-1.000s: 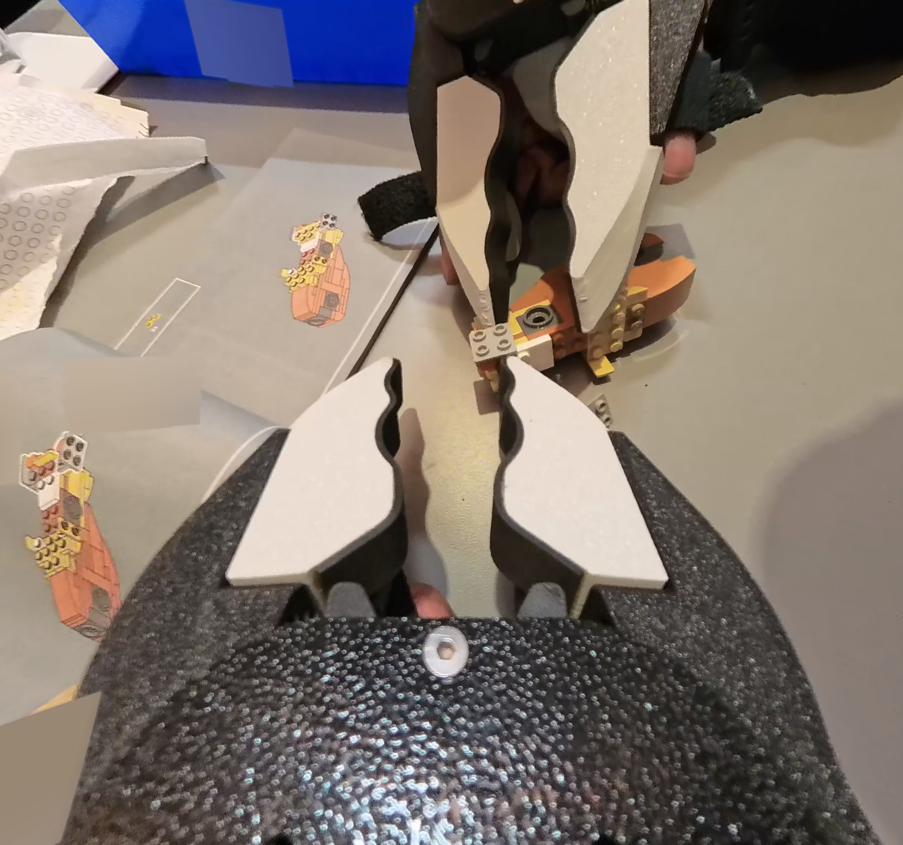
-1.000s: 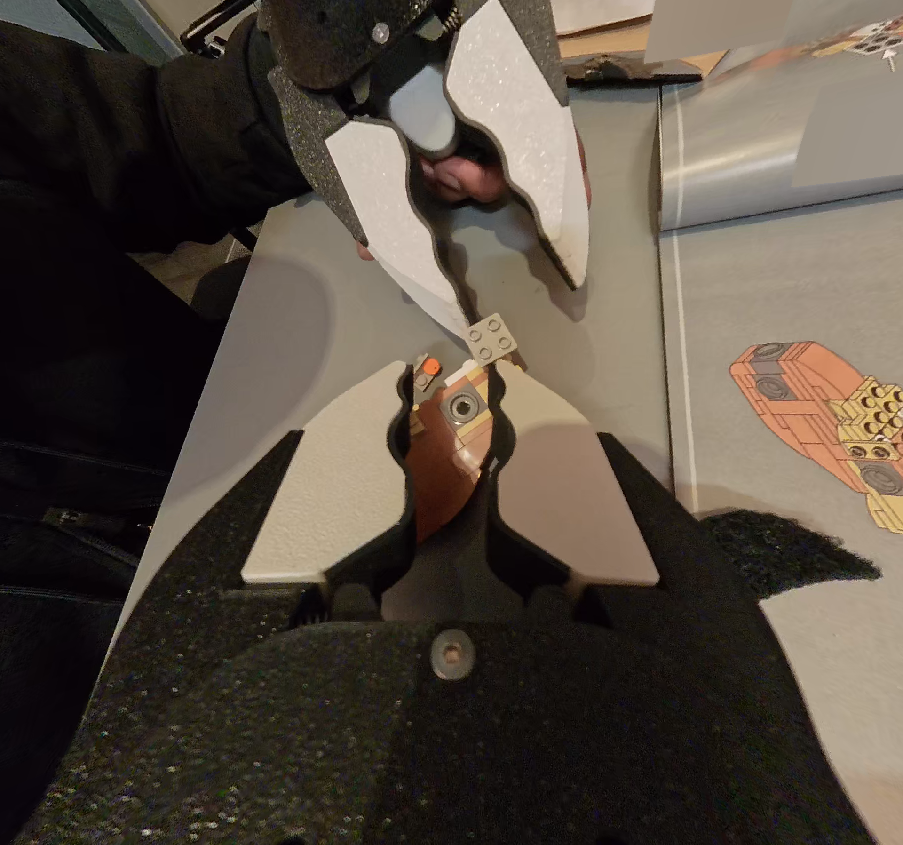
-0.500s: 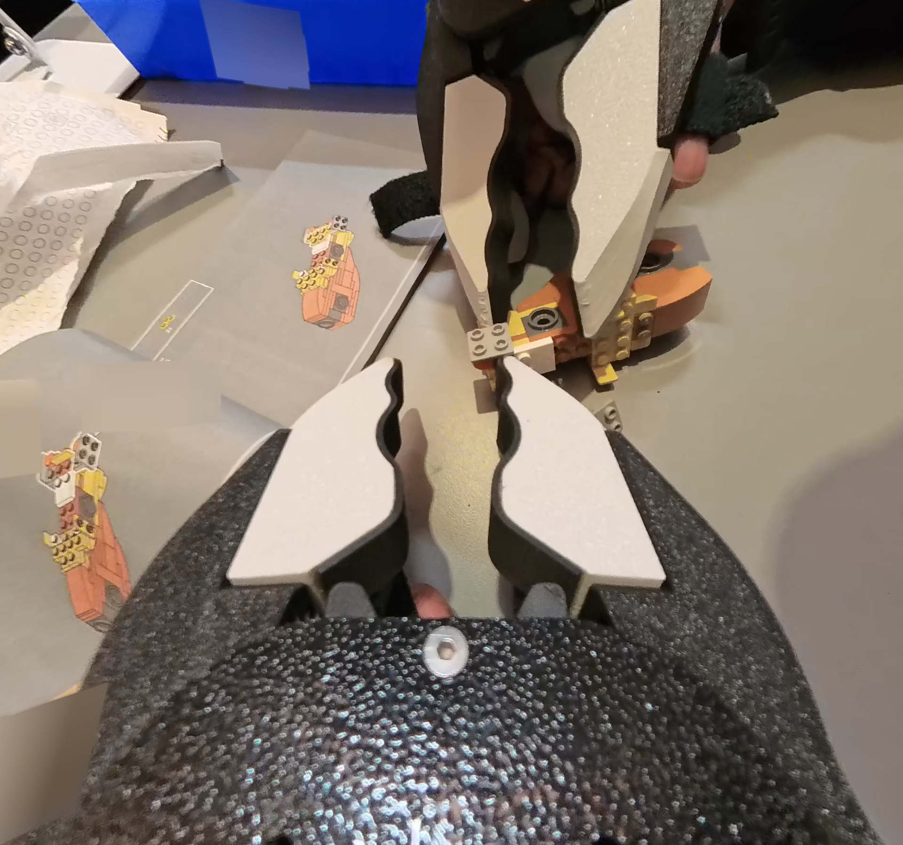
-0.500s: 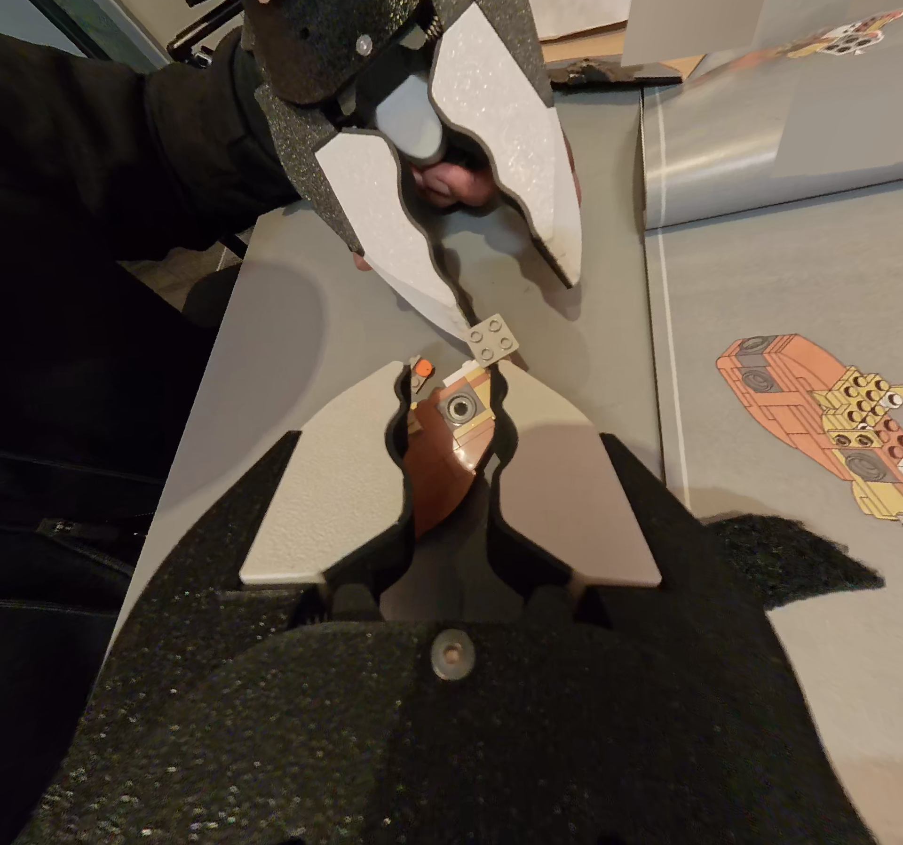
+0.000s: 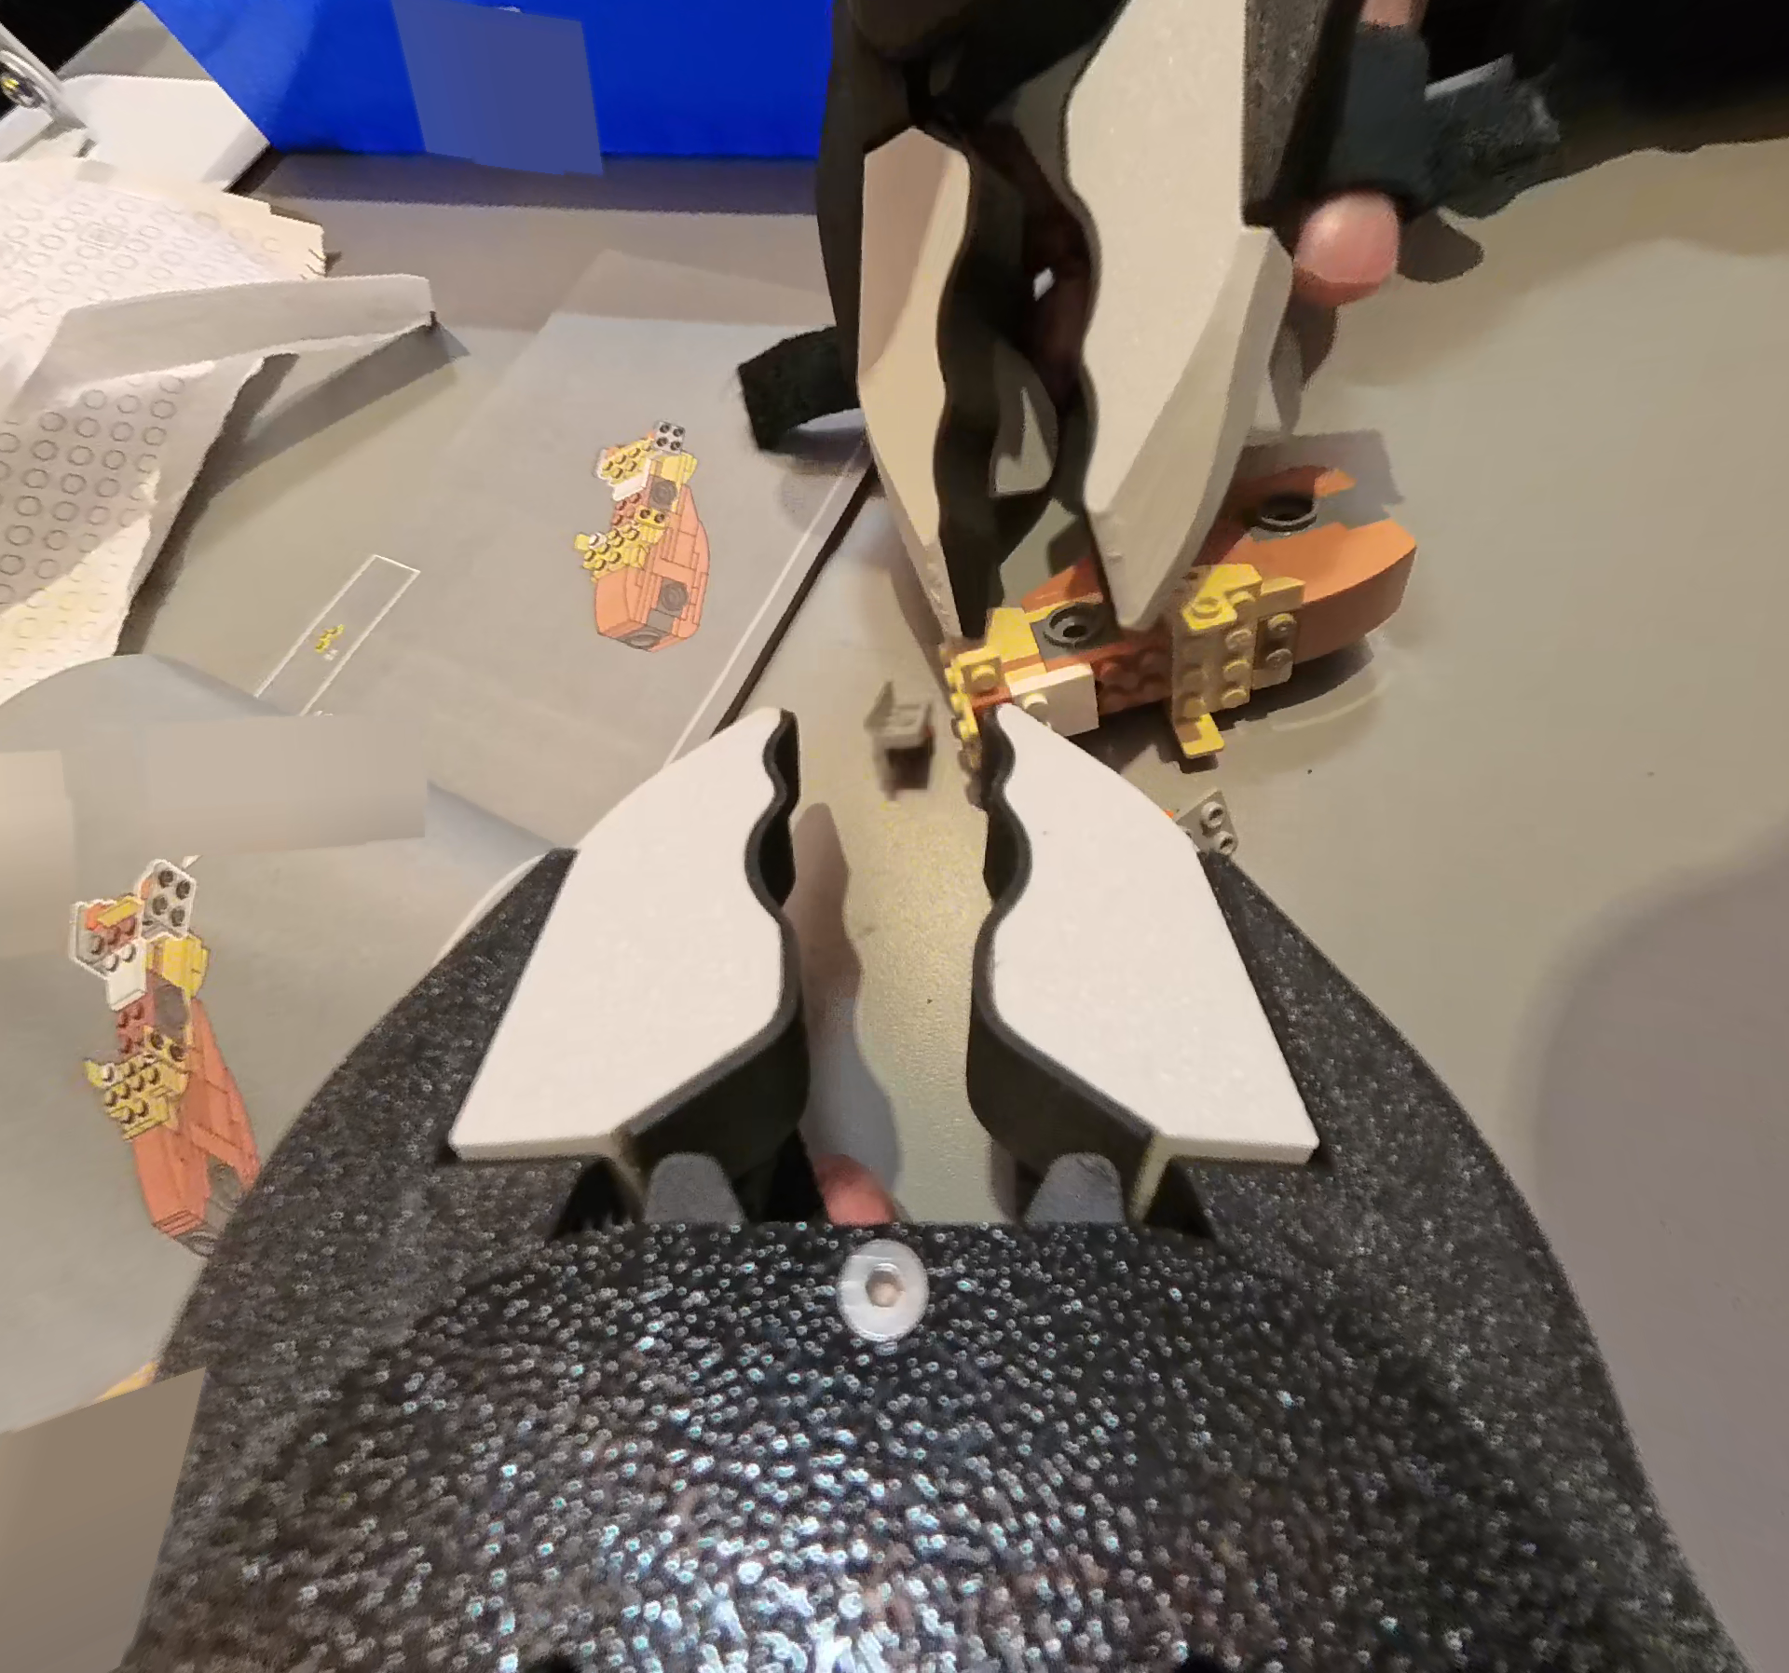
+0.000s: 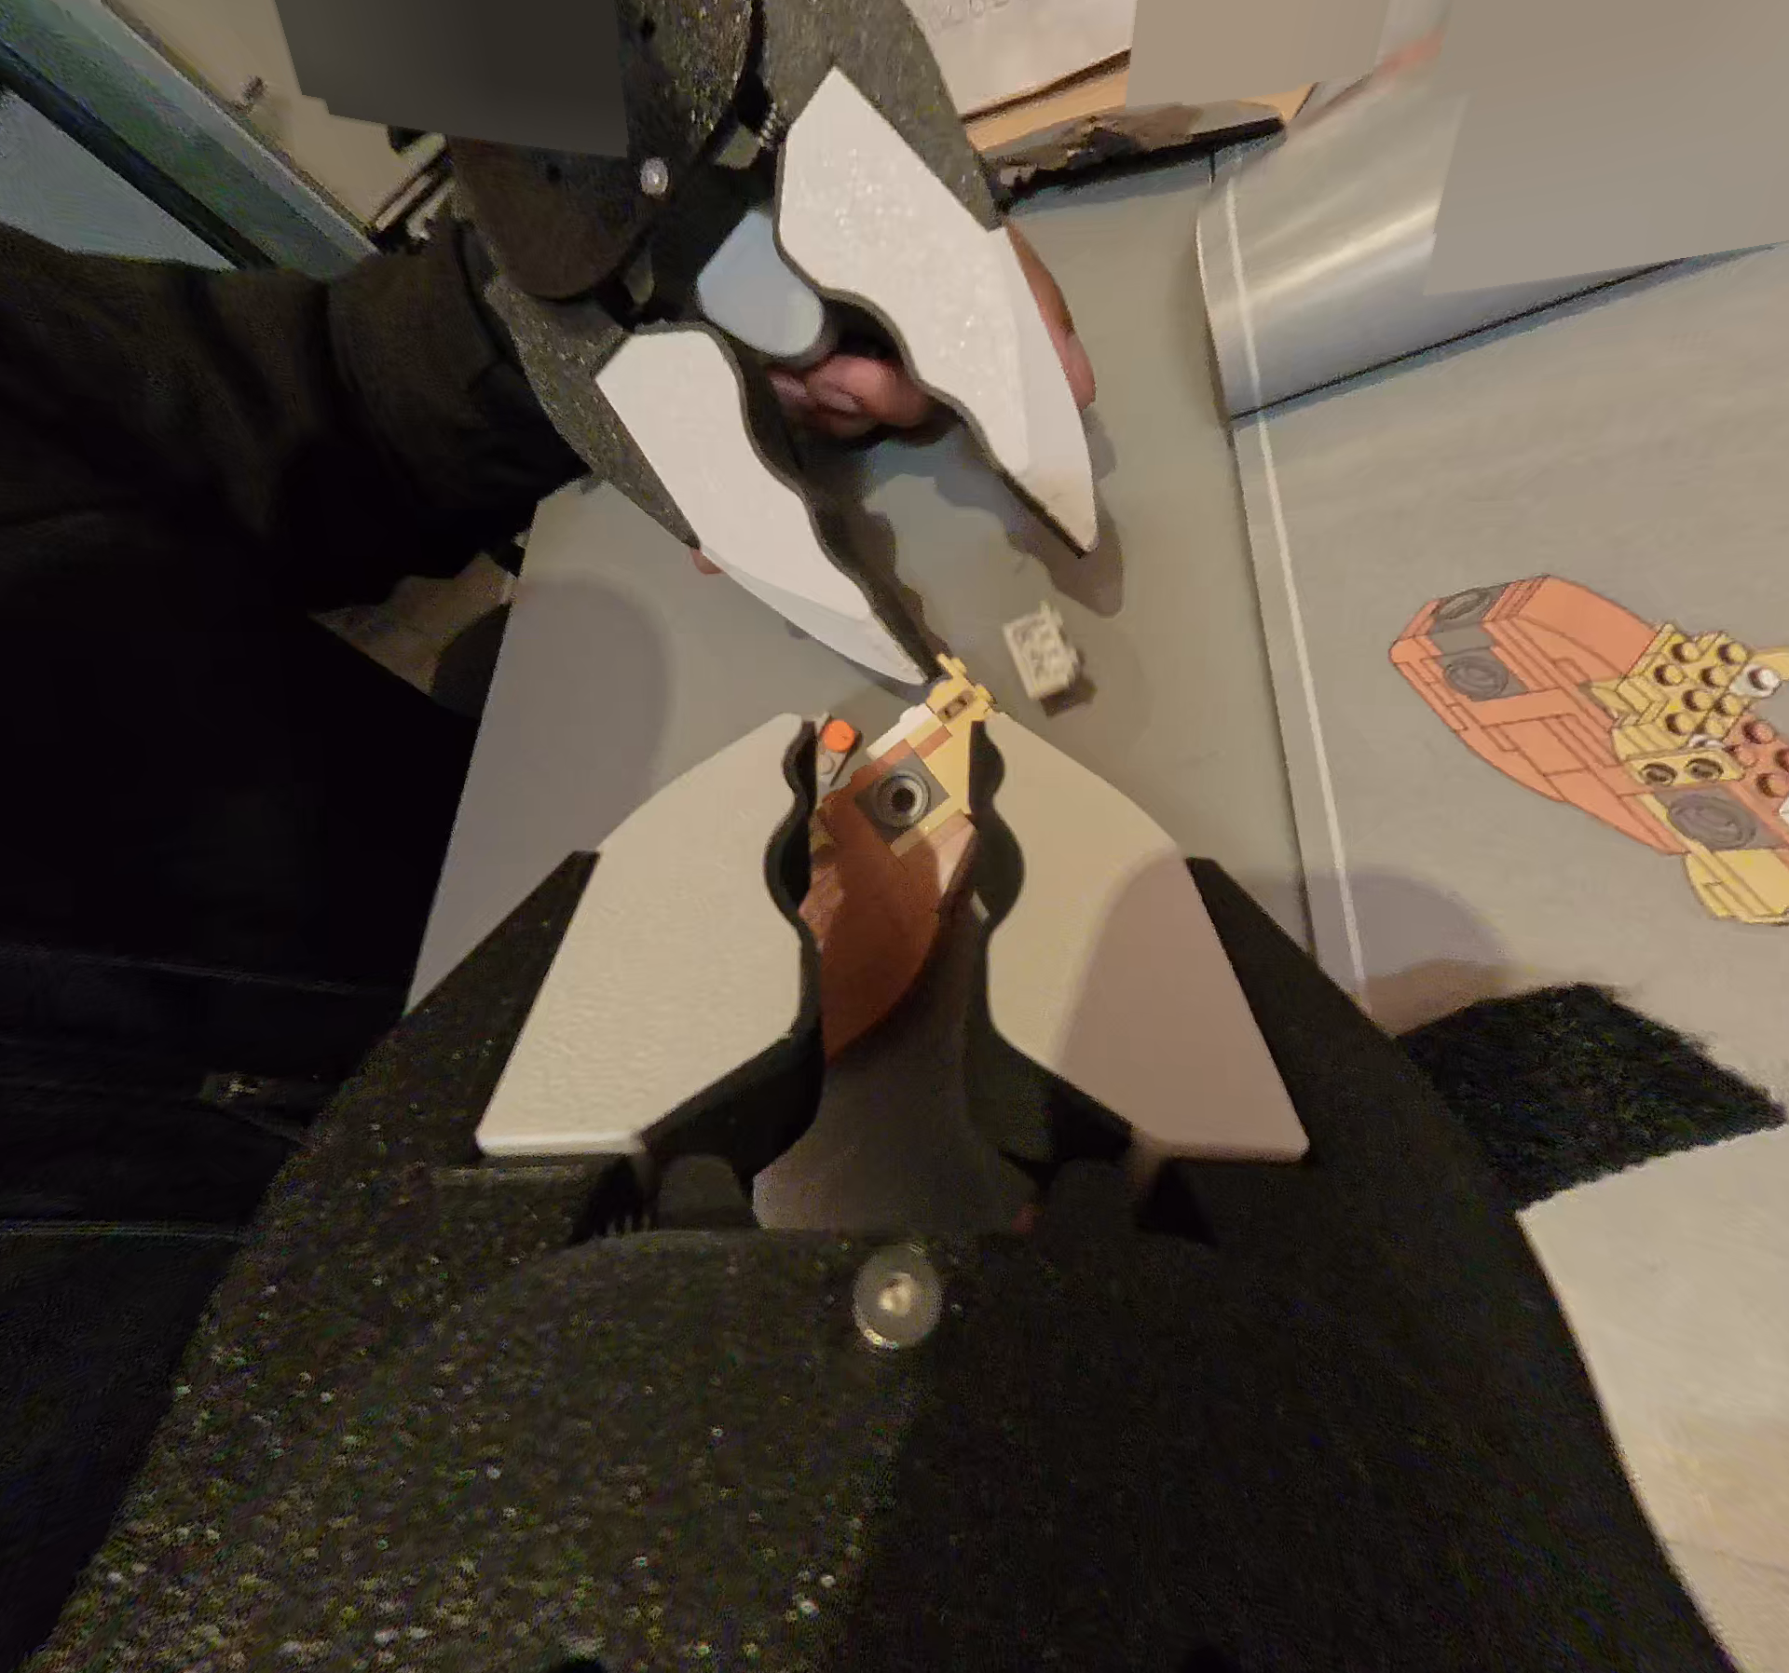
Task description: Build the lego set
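A: Where's the model?

B: On the grey bench [image 5: 1549, 756], lying flat. The model [image 5: 1258, 601] is a brown-orange hull with yellow and tan bricks along its near side and a dark round stud piece on top. The right claw [image 5: 1046, 630] comes down on it from above, its 2 fingers closed against the hull on either side of that stud piece.

A: So it's gripping?

B: Yes. The right wrist view confirms it: the model [image 6: 881, 930] sits clamped between the fingers of the right claw [image 6: 891, 736], with its yellow tip poking out past them.

A: And the left claw?

B: The left claw [image 5: 891, 736] is spread apart and holds nothing. Its right finger [image 5: 1094, 930] has its tip just beside the model's yellow end; I can't tell if it touches. From the other side, the left claw [image 6: 1007, 610] hangs tilted above the bench, 1 tip close to the model's yellow tip.

A: Any loose parts?

B: A small grey plate [image 5: 900, 722] lies on the bench between the left claw's tips (slightly blurred). It also shows in the right wrist view [image 6: 1041, 649], just beside the model. A second small grey piece [image 5: 1210, 818] sits by the left claw's right finger.

A: Anything else around?

B: An open booklet [image 5: 484, 562] to the left with printed pictures of the model, white paper bags [image 5: 97, 349] beyond it, and a blue bin [image 5: 678, 10] at the back.
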`<control>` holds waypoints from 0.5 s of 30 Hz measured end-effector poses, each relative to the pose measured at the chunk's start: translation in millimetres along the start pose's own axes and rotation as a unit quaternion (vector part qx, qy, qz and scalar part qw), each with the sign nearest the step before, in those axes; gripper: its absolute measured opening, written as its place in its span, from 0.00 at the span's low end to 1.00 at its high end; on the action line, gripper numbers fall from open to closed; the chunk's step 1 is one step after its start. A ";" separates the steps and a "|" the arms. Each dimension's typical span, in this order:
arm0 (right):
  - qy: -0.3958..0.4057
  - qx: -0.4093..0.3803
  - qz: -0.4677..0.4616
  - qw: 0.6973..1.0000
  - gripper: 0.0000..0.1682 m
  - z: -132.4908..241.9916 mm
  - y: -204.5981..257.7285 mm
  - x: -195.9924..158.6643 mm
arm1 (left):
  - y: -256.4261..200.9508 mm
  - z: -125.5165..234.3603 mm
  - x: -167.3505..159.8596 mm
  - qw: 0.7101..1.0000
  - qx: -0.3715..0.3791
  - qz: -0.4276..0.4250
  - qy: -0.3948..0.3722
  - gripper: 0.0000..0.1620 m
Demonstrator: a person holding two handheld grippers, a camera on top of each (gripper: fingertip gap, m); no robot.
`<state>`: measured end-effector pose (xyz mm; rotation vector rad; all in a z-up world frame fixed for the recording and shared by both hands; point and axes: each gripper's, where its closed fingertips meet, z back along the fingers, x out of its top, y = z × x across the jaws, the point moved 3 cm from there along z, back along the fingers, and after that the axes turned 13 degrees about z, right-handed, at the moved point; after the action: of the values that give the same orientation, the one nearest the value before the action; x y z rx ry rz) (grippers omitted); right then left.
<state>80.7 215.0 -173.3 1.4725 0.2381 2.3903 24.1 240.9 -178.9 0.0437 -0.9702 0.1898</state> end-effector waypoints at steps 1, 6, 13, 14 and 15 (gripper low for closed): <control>-0.005 0.004 -0.009 1.000 0.17 1.2 0.0 0.5 | -0.4 -0.1 -0.2 1.000 -0.002 -0.001 0.001 0.22; -0.016 0.009 -0.049 0.999 0.19 6.9 -3.9 -1.3 | 0.5 0.6 -0.1 1.000 -0.001 -0.001 0.000 0.22; -0.031 0.025 -0.047 0.998 0.20 12.0 1.5 -2.1 | 13.1 16.4 -5.8 0.999 0.002 -0.025 0.024 0.21; -0.031 0.026 -0.045 0.998 0.20 11.8 2.3 -2.3 | 13.1 17.1 -7.8 0.999 -0.005 -0.025 0.029 0.21; -0.029 0.025 -0.043 0.998 0.20 11.5 2.6 -2.8 | 14.4 16.9 -8.3 0.999 -0.005 -0.024 0.029 0.21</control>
<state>91.6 211.3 -169.7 1.5188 0.3443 2.2862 3.2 251.9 -176.8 0.0527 -0.9119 0.1418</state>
